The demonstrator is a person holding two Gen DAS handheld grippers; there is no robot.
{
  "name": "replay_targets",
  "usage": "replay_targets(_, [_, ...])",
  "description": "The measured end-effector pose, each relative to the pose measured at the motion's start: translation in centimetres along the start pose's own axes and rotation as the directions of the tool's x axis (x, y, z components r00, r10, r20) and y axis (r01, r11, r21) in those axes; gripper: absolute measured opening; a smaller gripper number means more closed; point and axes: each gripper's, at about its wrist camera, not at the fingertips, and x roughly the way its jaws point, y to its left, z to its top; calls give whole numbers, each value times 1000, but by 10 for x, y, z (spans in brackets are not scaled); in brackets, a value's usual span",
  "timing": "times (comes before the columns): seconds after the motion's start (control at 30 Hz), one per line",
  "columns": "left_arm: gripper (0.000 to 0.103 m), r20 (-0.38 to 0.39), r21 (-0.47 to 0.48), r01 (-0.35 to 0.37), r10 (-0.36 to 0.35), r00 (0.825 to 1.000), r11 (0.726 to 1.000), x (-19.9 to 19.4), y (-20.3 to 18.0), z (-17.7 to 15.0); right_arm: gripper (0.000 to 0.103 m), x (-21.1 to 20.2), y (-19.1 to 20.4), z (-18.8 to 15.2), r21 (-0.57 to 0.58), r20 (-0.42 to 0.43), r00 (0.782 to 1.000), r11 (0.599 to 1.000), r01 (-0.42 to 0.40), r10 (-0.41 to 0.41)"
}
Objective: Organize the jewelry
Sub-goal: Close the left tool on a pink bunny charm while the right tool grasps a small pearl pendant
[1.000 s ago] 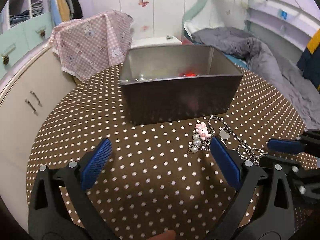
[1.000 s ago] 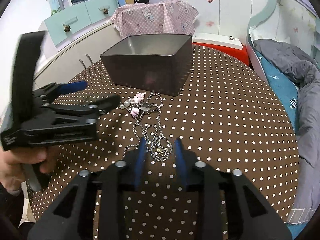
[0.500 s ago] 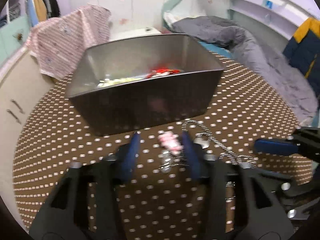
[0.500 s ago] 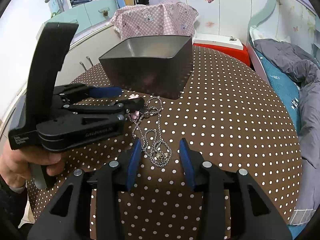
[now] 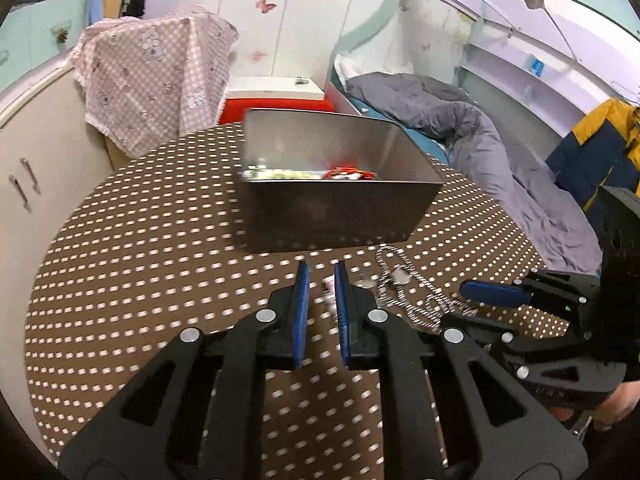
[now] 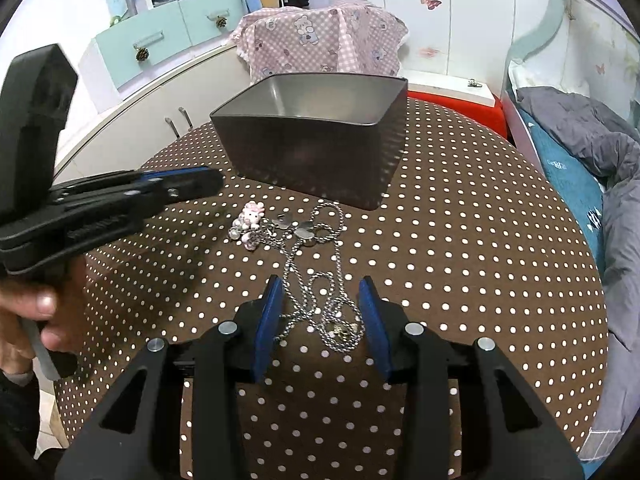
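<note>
Silver chain necklace (image 6: 316, 296) lies on the brown dotted worktop (image 6: 472, 264) in front of the dark metal tin (image 6: 312, 160). Its long axis runs from the coiled end at lower centre of the right wrist view up toward the tin. At the upper end sit the flat pendants and a pink charm with pearl beads (image 6: 252, 216).

The right tongs (image 6: 320, 312) are the nearer pair. Their blue pads stand part-way apart on either side of the coil, with the chain between them but no pad pressing on it.

The left tongs (image 6: 210, 184) come in from the left of that view, drawn almost together and holding nothing. Their tips sit up and to the left of the charm, apparently above it and not touching. In the left wrist view only a blurred pink speck shows through the narrow slit between the pads.

So the coming grasp probably turns on the coil sitting squarely inside the right pair's gap. The tin, which already holds some beaded pieces, lies straight ahead along the chain's own line.
</note>
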Motion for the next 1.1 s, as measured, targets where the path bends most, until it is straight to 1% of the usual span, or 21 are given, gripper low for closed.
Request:
replay_targets(0.1, [13, -9, -8, -11, 11, 1000, 1000, -2, 5, -6, 37, 2, 4, 3, -10, -1, 1000, 1000, -2, 2])
replay_targets(0.17, [14, -19, 5, -26, 26, 999, 1000, -2, 6, -10, 37, 3, 5, 4, -16, -5, 1000, 1000, -1, 1])
replay_targets(0.2, [14, -24, 12, -33, 33, 999, 999, 0, 5, -9, 37, 4, 6, 4, -17, -7, 1000, 1000, 0, 0])
replay_targets(0.23, [17, -28, 21, -41, 41, 999, 999, 2, 3, -9, 37, 5, 6, 4, -18, -8, 1000, 1000, 1, -1])
replay_targets(0.27, [38, -28, 28, -44, 45, 999, 999, 5, 0, -8, 37, 5, 6, 4, -18, -9, 1000, 1000, 3, -3])
replay_targets(0.3, [73, -21, 24, -40, 40, 999, 999, 6, 0, -6, 37, 5, 6, 3, -16, -10, 1000, 1000, 3, -4])
replay_targets(0.33, [80, 0, 9, -33, 33, 999, 999, 7, 0, -4, 37, 5, 5, 3, -13, -10, 1000, 1000, 4, -4])
replay_targets(0.37, [80, 4, 0, -20, 20, 1000, 1000, 7, 1, -2, 37, 4, 5, 3, -11, -10, 1000, 1000, 4, -5])
replay_targets(0.4, [80, -12, -2, -4, 4, 1000, 1000, 13, -2, 0, 37, 4, 4, 2, -9, -10, 1000, 1000, 7, -7])
replay_targets(0.47, [77, -28, 5, -28, 28, 999, 1000, 22, -4, 2, 37, 3, 3, 0, -8, -12, 1000, 1000, 11, -11])
replay_targets(0.5, [59, -55, 10, -36, 36, 998, 999, 31, -5, 1, 37, 3, 2, 0, -8, -13, 1000, 1000, 13, -13])
replay_targets(0.53, [50, -82, 15, -32, 33, 996, 999, 38, -4, 1, 37, 2, 1, 0, -8, -13, 1000, 1000, 14, -14])
replay_targets(0.57, [47, -91, 22, -33, 35, 995, 999, 42, -5, -1, 37, 2, 1, 0, -8, -13, 1000, 1000, 15, -15])
replay_targets(0.6, [23, -86, 27, -22, 24, 996, 999, 40, -6, -1, 37, 2, 0, 0, -8, -13, 1000, 1000, 15, -15])
replay_targets(0.63, [15, -88, 28, -6, 8, 996, 1000, 39, -6, -1, 37, 3, 0, 0, -10, -13, 1000, 1000, 15, -15])
replay_targets(0.67, [13, -88, 17, 6, -4, 996, 1000, 36, -3, -2, 37, 3, 1, 1, -13, -13, 1000, 1000, 14, -14])
replay_targets(0.8, [12, -74, -43, 22, -25, 997, 999, 24, 13, -10, 37, 5, 13, 5, -56, -2, 1000, 998, -12, 12])
replay_targets(0.93, [12, -53, -76, 17, -21, 998, 997, 8, 26, -18, 37, 12, 29, 14, -115, 1, 999, 992, -41, 42])
replay_targets(1.0, [12, -47, -98, 17, -22, 999, 995, 2, 33, -22, 37, 16, 37, 18, -151, 1, 998, 986, -64, 65])
replay_targets(1.07, [12, -42, -127, 29, -35, 999, 991, 0, 39, -26, 37, 26, 52, 23, -210, -13, 994, 972, -109, 108])
replay_targets(1.1, [12, -40, -144, 34, -40, 998, 989, -3, 43, -28, 37, 30, 58, 26, -237, -21, 993, 964, -117, 115])
